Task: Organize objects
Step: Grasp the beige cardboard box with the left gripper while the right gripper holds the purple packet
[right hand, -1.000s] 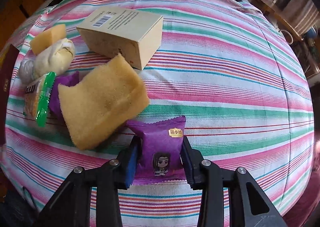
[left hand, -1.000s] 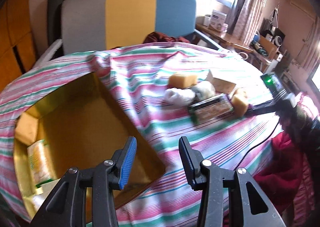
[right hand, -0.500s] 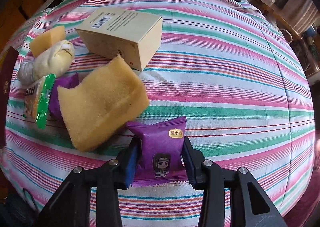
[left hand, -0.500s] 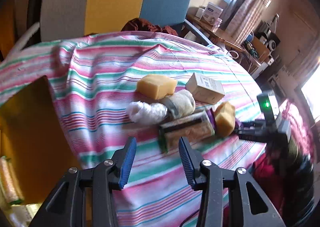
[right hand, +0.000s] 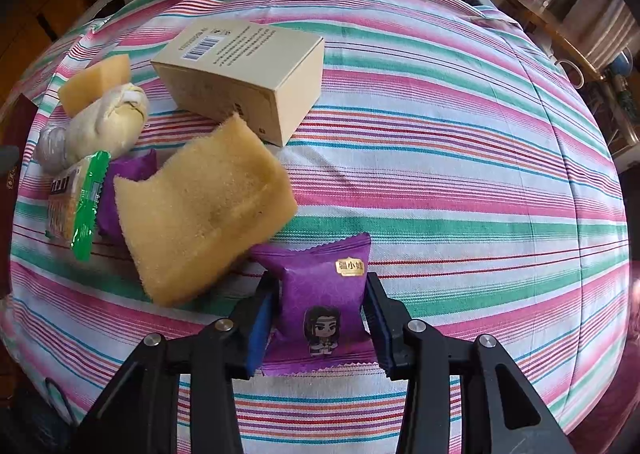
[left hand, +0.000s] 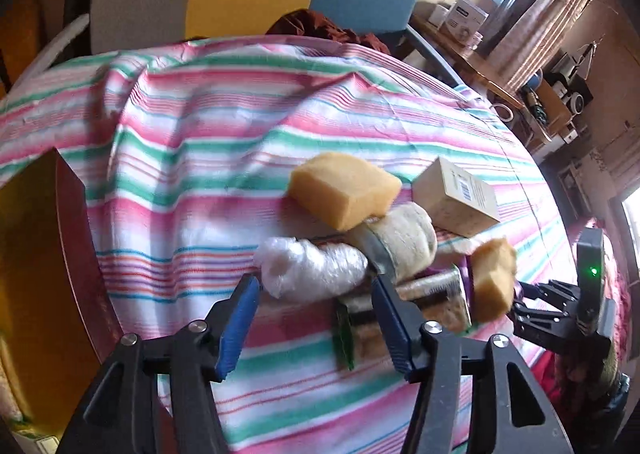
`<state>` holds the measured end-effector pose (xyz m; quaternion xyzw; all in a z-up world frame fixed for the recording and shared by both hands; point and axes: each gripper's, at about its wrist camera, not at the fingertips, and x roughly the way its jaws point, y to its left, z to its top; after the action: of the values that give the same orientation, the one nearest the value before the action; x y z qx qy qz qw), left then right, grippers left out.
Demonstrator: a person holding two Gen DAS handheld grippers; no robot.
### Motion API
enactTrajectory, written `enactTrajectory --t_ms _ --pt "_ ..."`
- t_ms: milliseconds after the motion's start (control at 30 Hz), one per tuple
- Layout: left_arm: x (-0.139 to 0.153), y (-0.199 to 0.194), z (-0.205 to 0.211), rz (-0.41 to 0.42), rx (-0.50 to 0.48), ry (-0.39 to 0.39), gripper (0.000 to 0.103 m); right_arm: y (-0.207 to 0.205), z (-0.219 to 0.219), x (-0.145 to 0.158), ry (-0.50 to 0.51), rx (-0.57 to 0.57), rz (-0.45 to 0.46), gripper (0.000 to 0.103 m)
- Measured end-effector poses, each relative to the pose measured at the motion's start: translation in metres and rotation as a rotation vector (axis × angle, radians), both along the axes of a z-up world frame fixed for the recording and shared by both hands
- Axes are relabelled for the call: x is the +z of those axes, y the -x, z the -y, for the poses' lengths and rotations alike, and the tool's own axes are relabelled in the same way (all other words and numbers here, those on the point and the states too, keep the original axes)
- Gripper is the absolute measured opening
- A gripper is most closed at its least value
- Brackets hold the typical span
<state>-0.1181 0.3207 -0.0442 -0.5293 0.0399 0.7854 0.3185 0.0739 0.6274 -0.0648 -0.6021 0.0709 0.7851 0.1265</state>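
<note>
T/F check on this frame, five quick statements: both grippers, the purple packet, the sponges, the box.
1. The right gripper is closed on the purple snack packet. True.
2. The left gripper holds the plastic-wrapped bundle. False: its jaws have just been opening and are empty; the bundle lies beyond the fingertips.
3. The cardboard box lies barcode up on the striped cloth. True.
4. Only one yellow sponge is on the table. False: there are two, a large one and another behind the pile.
5. The green-edged cracker pack sits on the box. False: it lies on the cloth, left of the large sponge.
</note>
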Motion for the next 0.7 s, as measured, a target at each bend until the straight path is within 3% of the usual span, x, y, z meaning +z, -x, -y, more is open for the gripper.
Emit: enactTrajectory --t_ms 200,267,333,433,533,700 --pt "0.023 -0.004 -0.036 -0.068 -0.099 -0.019 0.059 0.001 0.000 -0.001 0.002 -0.002 0.000 0.044" --pt "0.032 -0.012 -0.061 -0.144 -0.192 -0.001 0.064 0.001 0.000 -0.001 0.004 -0.003 -0.001 0.044" --pt "0.035 -0.024 -0.093 -0.244 -0.354 0.043 0.079 0.002 -0.001 0.000 0.007 -0.007 -0.002 0.044" --pt "0.024 -0.040 -0.134 -0.365 -0.602 0.158 0.081 0.001 0.001 0.002 0.010 -0.010 -0.003 0.045" --pt "0.015 -0.043 -0.161 -0.398 -0.739 0.200 0.081 0.001 -0.002 0.005 0.016 -0.013 -0.006 0.045" --pt "0.005 -0.035 -0.194 -0.413 -0.848 0.235 0.084 0.001 0.000 0.006 0.022 -0.017 -0.009 0.047"
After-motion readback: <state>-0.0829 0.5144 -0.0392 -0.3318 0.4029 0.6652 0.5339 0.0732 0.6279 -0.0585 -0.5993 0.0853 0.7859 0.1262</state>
